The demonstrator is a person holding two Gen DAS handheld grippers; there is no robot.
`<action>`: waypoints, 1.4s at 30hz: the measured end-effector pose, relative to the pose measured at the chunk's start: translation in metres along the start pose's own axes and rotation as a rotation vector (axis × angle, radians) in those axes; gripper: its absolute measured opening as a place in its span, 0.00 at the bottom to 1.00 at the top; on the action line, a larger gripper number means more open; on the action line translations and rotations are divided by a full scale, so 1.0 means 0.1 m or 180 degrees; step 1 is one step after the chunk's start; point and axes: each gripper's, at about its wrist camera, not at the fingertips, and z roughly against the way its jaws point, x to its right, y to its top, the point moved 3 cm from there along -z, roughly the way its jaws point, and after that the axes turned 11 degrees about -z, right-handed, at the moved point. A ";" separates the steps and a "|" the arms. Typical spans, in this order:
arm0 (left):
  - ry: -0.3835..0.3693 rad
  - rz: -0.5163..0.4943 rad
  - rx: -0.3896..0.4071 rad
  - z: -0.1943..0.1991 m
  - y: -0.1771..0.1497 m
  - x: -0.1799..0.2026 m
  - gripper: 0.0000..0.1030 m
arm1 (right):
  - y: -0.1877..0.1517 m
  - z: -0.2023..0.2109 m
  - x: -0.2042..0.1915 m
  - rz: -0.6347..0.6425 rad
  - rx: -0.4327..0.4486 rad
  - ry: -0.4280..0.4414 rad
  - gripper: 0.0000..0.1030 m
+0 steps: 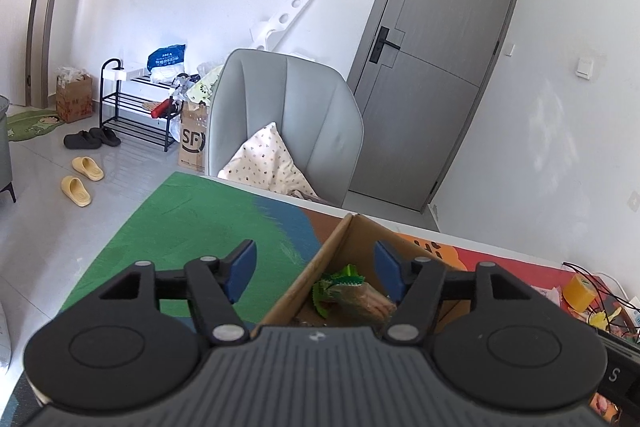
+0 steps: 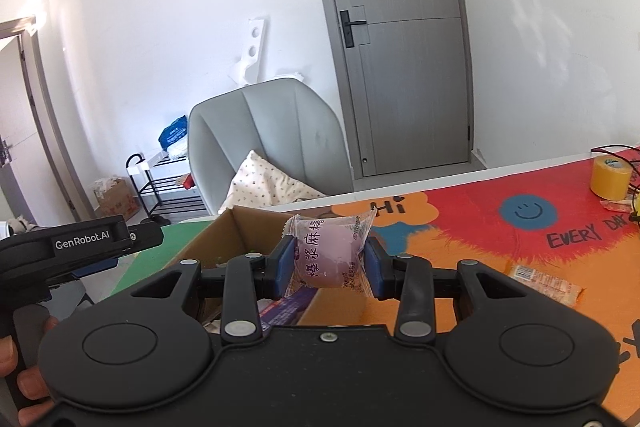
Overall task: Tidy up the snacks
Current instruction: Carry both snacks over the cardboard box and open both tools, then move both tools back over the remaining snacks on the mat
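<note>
My right gripper (image 2: 329, 259) is shut on a pink wrapped mochi snack (image 2: 330, 253) and holds it above the near right edge of an open cardboard box (image 2: 240, 227). My left gripper (image 1: 315, 269) is open and empty, hovering over the left wall of the same box (image 1: 320, 259). Inside the box lies a snack in a green-edged wrapper (image 1: 344, 287). Another wrapped snack (image 2: 546, 285) lies on the colourful table mat (image 2: 480, 227) to the right. The left gripper's body (image 2: 80, 243) shows at the left of the right wrist view.
A roll of yellow tape (image 2: 610, 177) and black cables (image 2: 624, 151) sit at the table's far right. A grey chair (image 1: 288, 115) with a patterned cushion (image 1: 268, 163) stands behind the table. A grey door (image 1: 432, 59) is beyond.
</note>
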 end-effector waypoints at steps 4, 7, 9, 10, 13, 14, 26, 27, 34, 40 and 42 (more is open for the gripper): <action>0.0034 0.0033 0.0029 0.07 0.01 -0.09 0.70 | -0.04 0.03 -0.10 0.0025 -0.0038 0.0065 0.37; 0.0063 0.0047 0.0052 0.13 -0.01 -0.14 0.74 | -0.07 0.07 -0.17 0.0039 -0.0059 0.0111 0.37; 0.0072 0.0047 0.0055 0.16 -0.02 -0.16 0.77 | -0.09 0.10 -0.20 0.0034 -0.0086 0.0152 0.37; 0.0074 0.0051 0.0052 0.18 -0.02 -0.17 0.77 | -0.10 0.11 -0.22 0.0032 -0.0107 0.0176 0.38; 0.0077 0.0058 0.0063 0.22 -0.03 -0.19 0.81 | -0.11 0.16 -0.26 0.0031 -0.0167 0.0294 0.42; 0.0085 0.0063 0.0063 0.23 -0.03 -0.19 0.81 | -0.11 0.18 -0.26 0.0037 -0.0149 0.0292 0.49; 0.0029 -0.0065 0.0005 0.30 -0.09 0.00 0.93 | -0.08 0.30 0.07 -0.0099 -0.0044 -0.0036 0.52; 0.0017 -0.0088 -0.0006 0.30 -0.10 0.03 0.94 | -0.09 0.31 0.10 -0.0113 -0.0048 -0.0063 0.52; -0.0061 -0.0231 -0.0087 0.27 -0.20 0.22 0.96 | -0.12 0.40 0.34 -0.0219 -0.0039 -0.0216 0.56; -0.0058 -0.0330 -0.0191 0.23 -0.26 0.41 0.97 | -0.14 0.45 0.52 -0.0298 -0.0044 -0.0304 0.62; -0.0071 -0.0374 -0.0209 0.24 -0.28 0.48 0.97 | -0.15 0.47 0.58 -0.0322 -0.0049 -0.0320 0.64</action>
